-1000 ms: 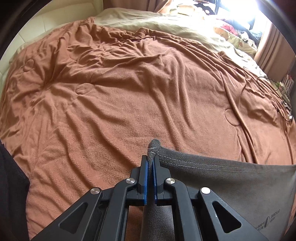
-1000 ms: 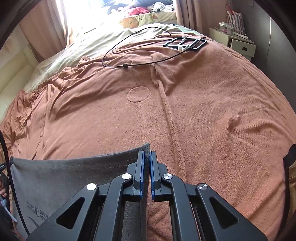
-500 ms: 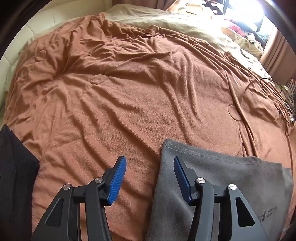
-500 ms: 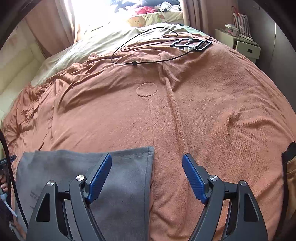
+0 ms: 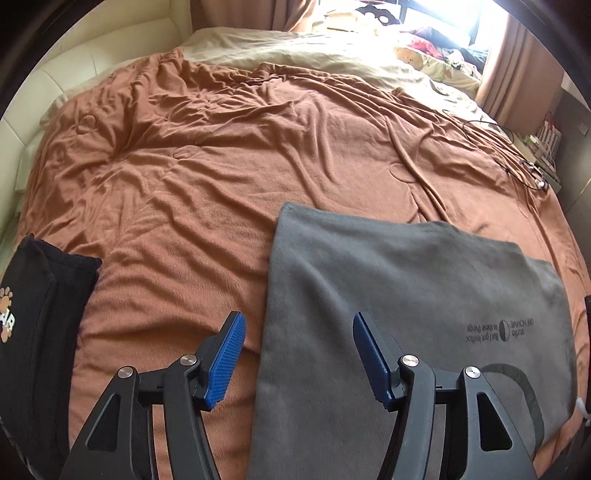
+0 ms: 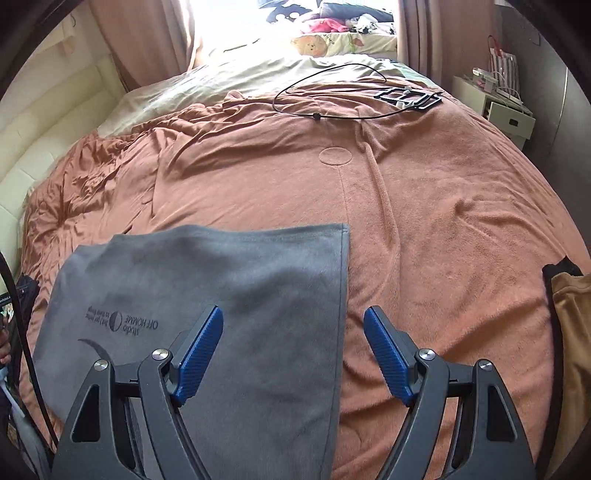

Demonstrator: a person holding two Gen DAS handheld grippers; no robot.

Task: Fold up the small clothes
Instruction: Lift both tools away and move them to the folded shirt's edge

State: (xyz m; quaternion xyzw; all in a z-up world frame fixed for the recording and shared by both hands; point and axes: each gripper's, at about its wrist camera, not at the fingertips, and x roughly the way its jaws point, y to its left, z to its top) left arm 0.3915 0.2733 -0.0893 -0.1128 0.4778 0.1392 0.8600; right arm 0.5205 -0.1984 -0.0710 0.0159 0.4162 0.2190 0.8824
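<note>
Two hand-held grippers, left (image 5: 295, 354) opening, right (image 6: 293, 350) released, above grey garment (image 5: 406, 295) flat on rust-brown blanket (image 5: 221, 166); bed, curtained bright window (image 6: 229, 22).

Grey garment on a rust-brown blanket

The grey garment (image 5: 406, 295) carries dark printed lettering; the blanket (image 5: 221, 166) is plain rust-brown over a cream sheet (image 5: 295, 48). Both tongs are black with blue ribbed pads (image 6: 199, 354). A black garment (image 5: 37, 314) shows an orange paw-print motif.

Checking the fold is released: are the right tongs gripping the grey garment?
No, the right tongs stand open above the flat grey garment, pads clear of it.
</note>
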